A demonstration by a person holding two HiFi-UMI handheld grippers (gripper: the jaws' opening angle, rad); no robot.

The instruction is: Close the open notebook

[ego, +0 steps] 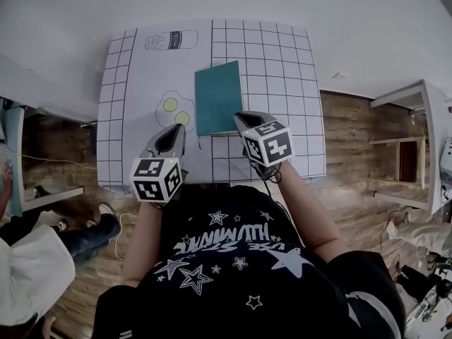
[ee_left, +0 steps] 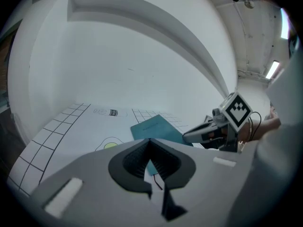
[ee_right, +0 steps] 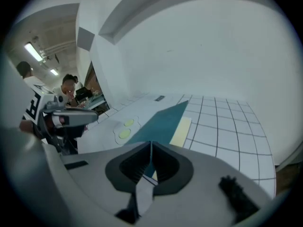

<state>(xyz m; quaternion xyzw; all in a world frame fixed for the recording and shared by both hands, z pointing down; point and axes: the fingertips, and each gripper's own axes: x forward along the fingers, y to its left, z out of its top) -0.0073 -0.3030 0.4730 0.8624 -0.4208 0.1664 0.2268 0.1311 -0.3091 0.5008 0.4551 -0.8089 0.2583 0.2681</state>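
Two grippers over the desk [ego: 296, 83]. Head view: teal notebook [ego: 218, 96] flat at mid-desk, left gripper [ego: 176, 130] and right gripper [ego: 240, 117] by its near edge. Left gripper view: jaws clenched, empty, notebook ahead. Right gripper view: jaws clenched, empty; cream page edge [ee_right: 181, 131] beside the cover.

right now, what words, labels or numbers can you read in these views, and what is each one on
Nothing reads for certain.
Drawn bottle on the white gridded mat: small label, too small to read.
Teal notebook cover: faint line of print, too small.
Black star-print T-shirt: white lettering, upside down, too distorted.
Black-and-white marker cubes: square codes only, no letters.
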